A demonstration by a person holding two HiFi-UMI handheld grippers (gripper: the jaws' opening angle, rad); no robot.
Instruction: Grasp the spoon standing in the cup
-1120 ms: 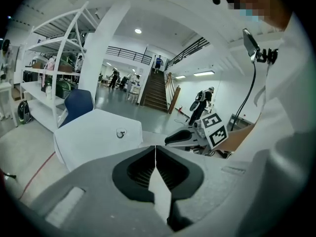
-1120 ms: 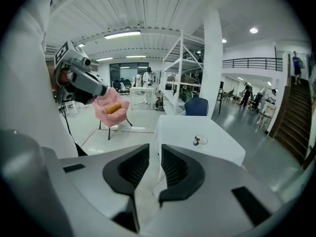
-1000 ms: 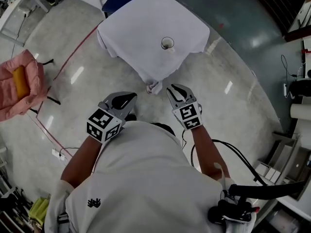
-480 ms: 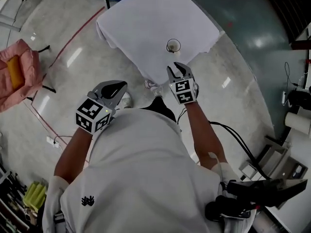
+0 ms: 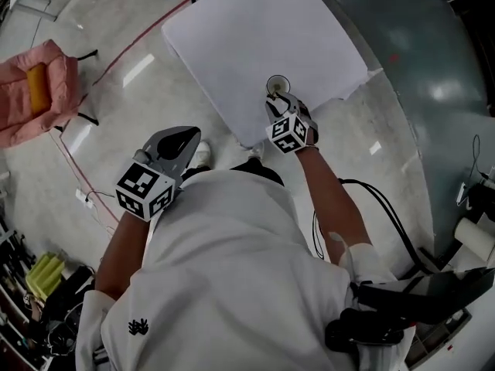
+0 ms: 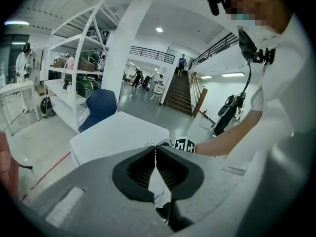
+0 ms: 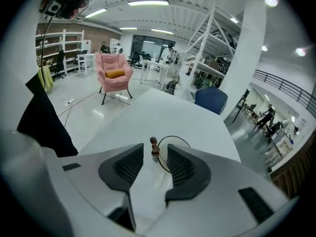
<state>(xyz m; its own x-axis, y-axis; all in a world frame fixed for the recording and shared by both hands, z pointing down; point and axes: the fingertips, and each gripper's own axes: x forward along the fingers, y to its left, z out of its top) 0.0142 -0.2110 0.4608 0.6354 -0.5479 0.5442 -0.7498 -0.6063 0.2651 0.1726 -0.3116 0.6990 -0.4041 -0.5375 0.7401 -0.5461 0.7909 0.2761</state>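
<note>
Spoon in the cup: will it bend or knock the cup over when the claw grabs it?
The spoon looks thin and stiff, so it probably won't bend. Its knobby top, between the opening right claw, could slip. The cup looks small and light, so a sideways pull might tip it.

A small pale cup (image 5: 278, 84) with a thin dark rim stands upright on the white-clothed table (image 5: 232, 37), toward its 6 o'clock edge. A slim spoon (image 7: 154, 147) with a brown knobbed handle stands nearly upright inside, at the rim's 9 o'clock.
</note>
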